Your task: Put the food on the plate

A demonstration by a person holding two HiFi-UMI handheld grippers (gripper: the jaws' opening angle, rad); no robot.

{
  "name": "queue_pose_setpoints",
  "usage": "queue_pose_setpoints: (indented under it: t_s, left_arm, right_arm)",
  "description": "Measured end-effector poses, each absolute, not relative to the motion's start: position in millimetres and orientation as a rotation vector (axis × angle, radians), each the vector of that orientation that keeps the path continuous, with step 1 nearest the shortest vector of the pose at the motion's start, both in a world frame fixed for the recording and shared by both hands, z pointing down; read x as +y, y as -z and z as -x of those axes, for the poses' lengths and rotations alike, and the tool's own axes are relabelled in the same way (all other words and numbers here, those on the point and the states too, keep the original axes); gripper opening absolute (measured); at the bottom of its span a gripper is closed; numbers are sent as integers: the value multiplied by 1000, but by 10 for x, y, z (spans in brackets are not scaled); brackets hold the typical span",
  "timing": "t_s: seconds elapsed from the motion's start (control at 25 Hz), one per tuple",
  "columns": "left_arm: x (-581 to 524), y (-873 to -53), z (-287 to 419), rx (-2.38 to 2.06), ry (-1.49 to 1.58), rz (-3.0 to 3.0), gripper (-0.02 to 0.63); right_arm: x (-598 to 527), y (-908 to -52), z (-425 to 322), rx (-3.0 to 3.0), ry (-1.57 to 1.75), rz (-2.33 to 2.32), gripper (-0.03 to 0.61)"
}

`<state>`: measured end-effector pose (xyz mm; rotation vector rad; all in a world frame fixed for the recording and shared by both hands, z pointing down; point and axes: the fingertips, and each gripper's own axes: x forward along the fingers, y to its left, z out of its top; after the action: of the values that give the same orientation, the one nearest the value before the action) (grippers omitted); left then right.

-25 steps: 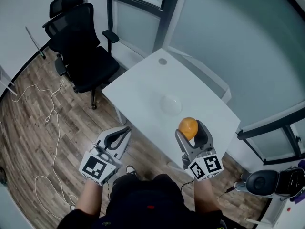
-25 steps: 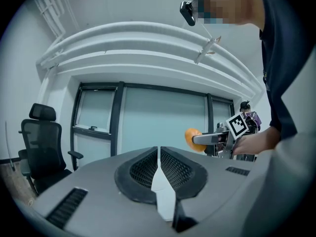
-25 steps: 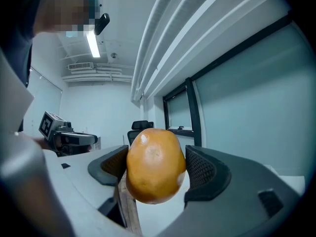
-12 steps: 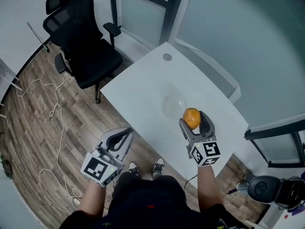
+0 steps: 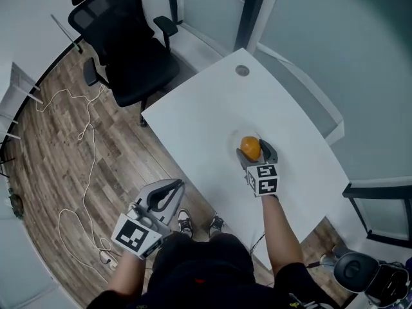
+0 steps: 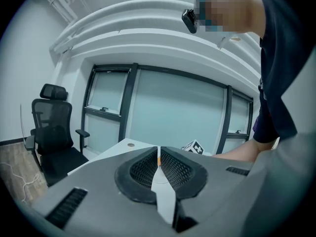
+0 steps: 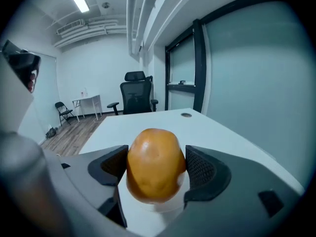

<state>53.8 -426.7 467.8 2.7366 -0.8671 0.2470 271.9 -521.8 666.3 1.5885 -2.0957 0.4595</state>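
Orange food [image 5: 250, 148]; white table [image 5: 193, 124]; black chair [image 5: 129, 47]; brown wood-grain floor [image 5: 55, 150]; black-and-white patterned marker cube [image 5: 262, 179]

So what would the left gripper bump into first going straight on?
Probably the white table, at its near edge; the left gripper, jaws shut, points there. It might skim over the top instead.

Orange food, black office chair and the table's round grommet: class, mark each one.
orange food [image 7: 155, 164], right gripper view, middle of its front face
black office chair [image 5: 145, 68], head view, middle of its seat
round grommet [image 5: 242, 71], head view, its centre
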Motion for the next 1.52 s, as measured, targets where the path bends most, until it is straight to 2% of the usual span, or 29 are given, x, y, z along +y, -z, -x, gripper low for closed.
queue_pose_setpoints:
  t_s: [0.28, 0.64, 0.8, 1.08, 1.12, 1.2, 1.36, 1.52]
  left_arm:
    - [-4213, -4864, -458, -897, -309, -2670, 35]
    - [-4130, -4904, -382, -855, -298, -2666, 35]
    - [-4089, -4835, -364, -828, -277, -2683, 35]
    - [-3978, -4670, -528, -704, -235, -2759, 35]
    - [-3948, -4635, -561, -684, -230, -2771, 35]
    - [-3894, -4562, -621, -649, -218, -2795, 35]
    - [-3739, -4419, -762, -571, -200, -2843, 35]
    - [-3582, -4210, -889, -500, -165, -2904, 35]
  right_arm:
    - [-5407, -7172, -2714, -1984, -415, -1450, 374]
    - [-5499, -7148, -2646, -1989, -414, -1414, 376]
    - [-5424, -6770, -2665, -2041, -348, -1474, 376]
    - [-4903, -5548, -2612, -2305, -293, -1633, 372]
    - [-4791, -5384, -2605, -2322, -266, -1654, 341]
    - [-4577, -5083, -2610, -2341, -203, -1718, 156]
    - [-4157, -4634, -2622, -2345, -93, -1809, 84]
    - [-3745, -4183, -2609, -2354, 41, -1879, 45]
